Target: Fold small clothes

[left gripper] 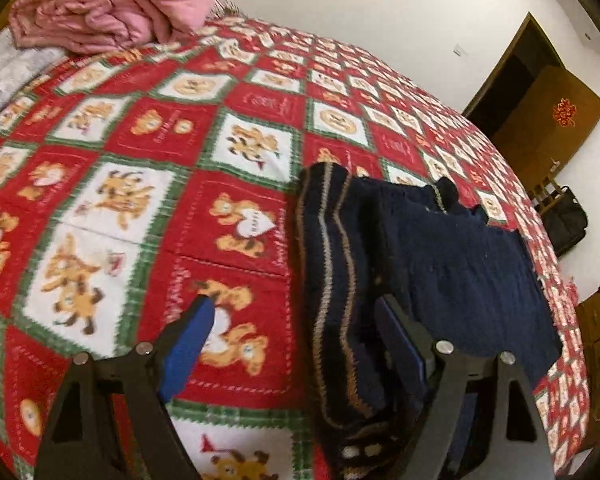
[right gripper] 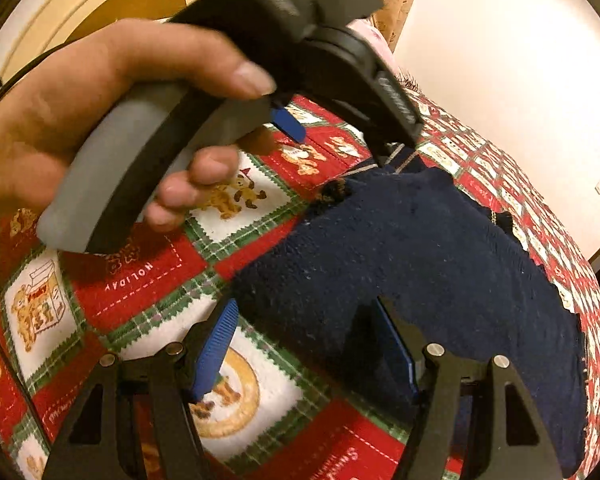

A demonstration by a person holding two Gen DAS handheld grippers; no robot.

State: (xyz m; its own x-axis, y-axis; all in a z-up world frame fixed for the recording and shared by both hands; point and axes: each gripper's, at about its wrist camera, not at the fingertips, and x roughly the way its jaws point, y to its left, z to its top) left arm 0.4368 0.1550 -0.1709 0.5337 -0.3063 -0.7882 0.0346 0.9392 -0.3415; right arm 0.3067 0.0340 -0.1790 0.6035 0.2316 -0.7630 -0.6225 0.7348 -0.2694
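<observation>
Left wrist view: left gripper (left gripper: 296,304) wide, nothing pinched. Navy knit sweater (left gripper: 440,264) folded on bear-print bedspread (left gripper: 140,184), at 3 o'clock; its near end cut off. Right gripper (right gripper: 306,312) wide, empty; right finger over sweater. Hand (right gripper: 100,100) at 10 o'clock, blurred.

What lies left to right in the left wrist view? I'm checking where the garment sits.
Pink quilt at the upper left → bare bear-print blanket → striped edge of the navy sweater → its plain navy body → brown door at the far right.
</observation>
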